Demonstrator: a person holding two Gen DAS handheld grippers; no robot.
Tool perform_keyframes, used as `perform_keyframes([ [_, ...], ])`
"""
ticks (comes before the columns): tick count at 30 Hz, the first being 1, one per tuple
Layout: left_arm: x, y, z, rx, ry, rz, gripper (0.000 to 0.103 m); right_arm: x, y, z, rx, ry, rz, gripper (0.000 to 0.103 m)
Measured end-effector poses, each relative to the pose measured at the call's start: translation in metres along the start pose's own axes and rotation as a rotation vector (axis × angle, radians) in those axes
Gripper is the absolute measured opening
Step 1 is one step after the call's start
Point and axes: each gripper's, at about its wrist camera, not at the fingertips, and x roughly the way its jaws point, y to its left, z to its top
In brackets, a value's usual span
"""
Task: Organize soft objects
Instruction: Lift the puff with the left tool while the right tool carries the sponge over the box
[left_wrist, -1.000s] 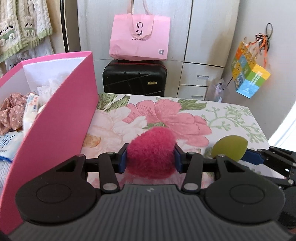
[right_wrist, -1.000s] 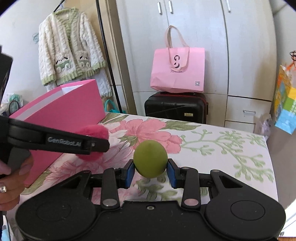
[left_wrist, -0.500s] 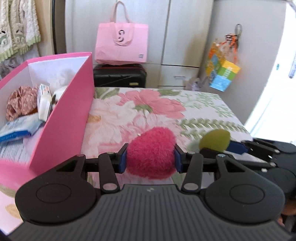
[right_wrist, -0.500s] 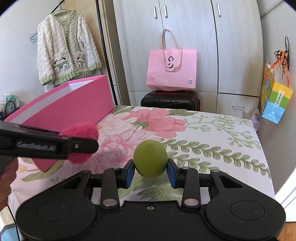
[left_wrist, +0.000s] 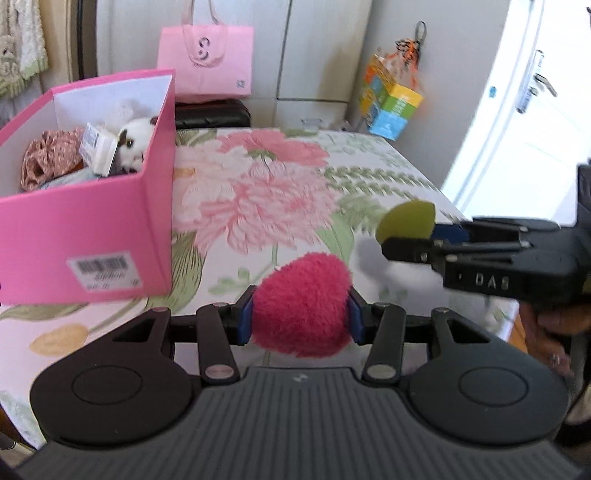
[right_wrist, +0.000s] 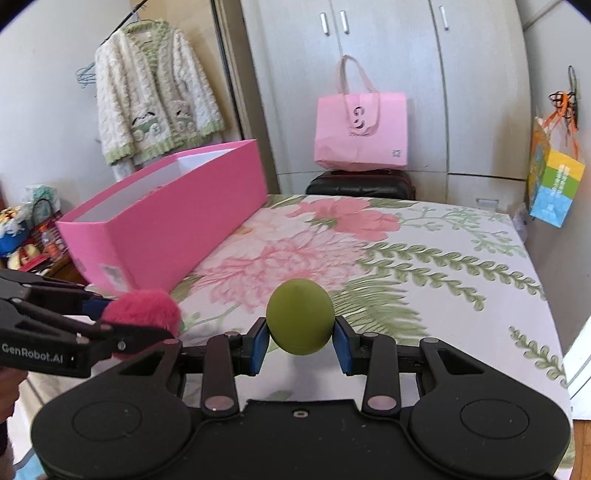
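The bed (right_wrist: 424, 258), under a floral cover, carries a pink box (left_wrist: 85, 229) at its left side; a plush toy (left_wrist: 135, 142), a wrapped packet (left_wrist: 98, 153) and patterned cloth (left_wrist: 48, 160) lie inside the box. The left tongs (left_wrist: 301, 319) are clamped on a fuzzy pink pompom (left_wrist: 301, 304), held above the cover just right of the box. The right tongs (right_wrist: 300, 341) pinch a green ball (right_wrist: 300, 321) above the leaf print, near the pompom.

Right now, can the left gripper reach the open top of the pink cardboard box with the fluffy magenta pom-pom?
Probably yes: the pink cardboard box sits just left of the left gripper, open-topped, nothing between them.
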Motion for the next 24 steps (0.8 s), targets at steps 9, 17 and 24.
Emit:
perform_keyframes([
  [9,-0.047,0.033,-0.006,-0.020,0.061,-0.059,0.047,-0.016,0.030,0.009,-0.033,0.090,0.105,0.042],
  [17,-0.098,0.054,0.001,-0.035,0.035,-0.122,0.047,-0.022,0.079,0.030,-0.171,0.128,0.259,0.042],
  [24,-0.137,0.062,0.014,-0.001,-0.060,-0.073,0.047,-0.033,0.119,0.060,-0.247,0.068,0.345,0.042],
])
